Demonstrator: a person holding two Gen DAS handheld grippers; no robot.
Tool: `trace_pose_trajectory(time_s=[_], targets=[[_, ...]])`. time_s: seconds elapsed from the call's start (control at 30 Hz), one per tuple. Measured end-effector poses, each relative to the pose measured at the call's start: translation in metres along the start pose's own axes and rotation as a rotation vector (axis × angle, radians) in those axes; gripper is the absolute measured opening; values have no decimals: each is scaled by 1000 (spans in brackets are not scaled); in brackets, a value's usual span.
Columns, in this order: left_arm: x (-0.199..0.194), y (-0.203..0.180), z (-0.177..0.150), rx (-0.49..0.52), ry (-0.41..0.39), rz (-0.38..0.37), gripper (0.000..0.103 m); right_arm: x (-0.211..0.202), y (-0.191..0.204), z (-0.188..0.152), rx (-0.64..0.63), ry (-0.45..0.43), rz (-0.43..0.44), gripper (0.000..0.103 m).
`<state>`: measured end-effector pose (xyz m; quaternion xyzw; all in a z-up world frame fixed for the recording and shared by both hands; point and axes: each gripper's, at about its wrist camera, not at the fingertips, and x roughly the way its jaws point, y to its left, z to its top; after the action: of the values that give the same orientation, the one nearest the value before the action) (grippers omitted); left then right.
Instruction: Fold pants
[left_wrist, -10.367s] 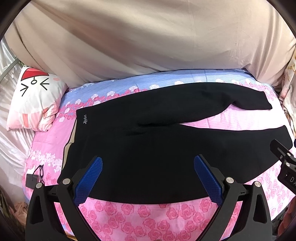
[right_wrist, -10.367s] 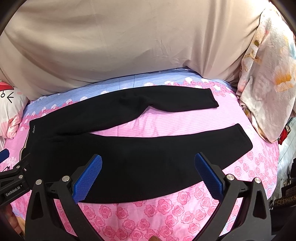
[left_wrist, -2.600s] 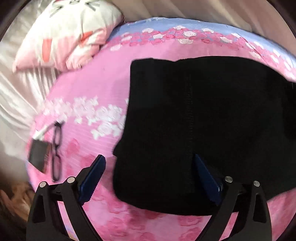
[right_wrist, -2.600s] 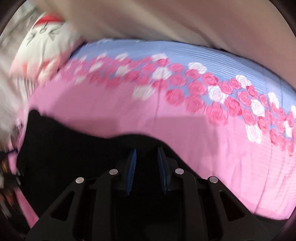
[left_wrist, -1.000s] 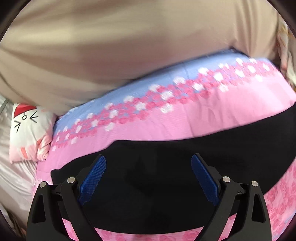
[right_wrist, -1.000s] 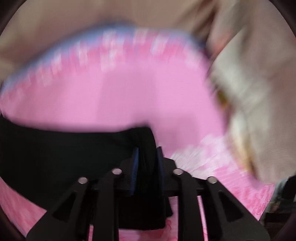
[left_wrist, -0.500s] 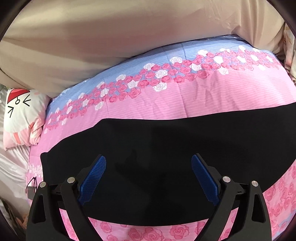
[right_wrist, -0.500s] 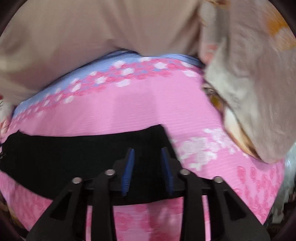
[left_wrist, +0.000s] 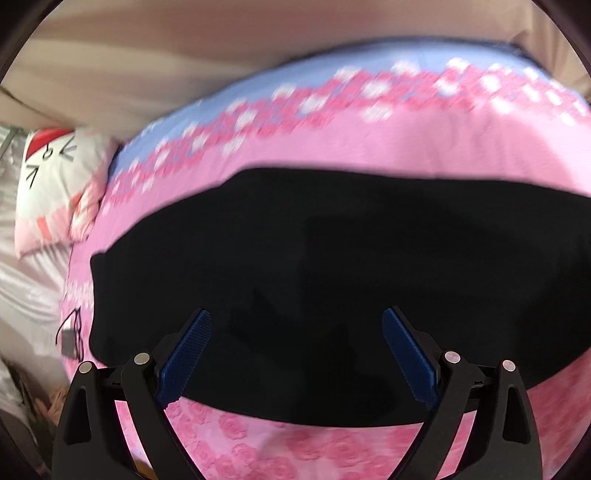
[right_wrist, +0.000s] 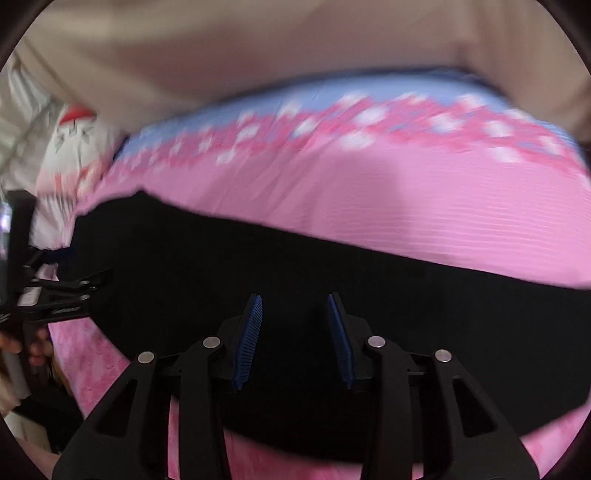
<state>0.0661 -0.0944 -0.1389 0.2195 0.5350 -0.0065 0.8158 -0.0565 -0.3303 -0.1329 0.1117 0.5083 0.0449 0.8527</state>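
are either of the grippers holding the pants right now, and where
Nothing is held. The left gripper and right gripper both hover with jaws open above the folded black fabric pants; no cloth between the pads.

Pants plain black. Bedsheet pink with rose print, blue band at far edge. Pillow white, red and pink cartoon face. Gripper pads blue.

A bed in pink rose-print sheets carries black pants, a cat-face pillow and glasses.

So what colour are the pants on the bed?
Plain black pants, clearest in the left wrist view.
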Motion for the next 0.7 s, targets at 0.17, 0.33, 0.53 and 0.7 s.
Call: trace_pose_trajectory(time_s=[0.17, 0.33, 0.53, 0.7], targets=[[26, 17, -16, -3, 57, 42, 92, -3, -41, 27, 125, -53, -132, 20], [22, 22, -16, -33, 57, -8, 92, 19, -38, 19, 43, 52, -180, 17], [-8, 9, -4, -4, 0, -63, 92, -49, -72, 4, 247, -116, -227, 22], [-26, -5, 6, 8, -41, -103, 92, -51, -129, -54, 349, -23, -334, 23]])
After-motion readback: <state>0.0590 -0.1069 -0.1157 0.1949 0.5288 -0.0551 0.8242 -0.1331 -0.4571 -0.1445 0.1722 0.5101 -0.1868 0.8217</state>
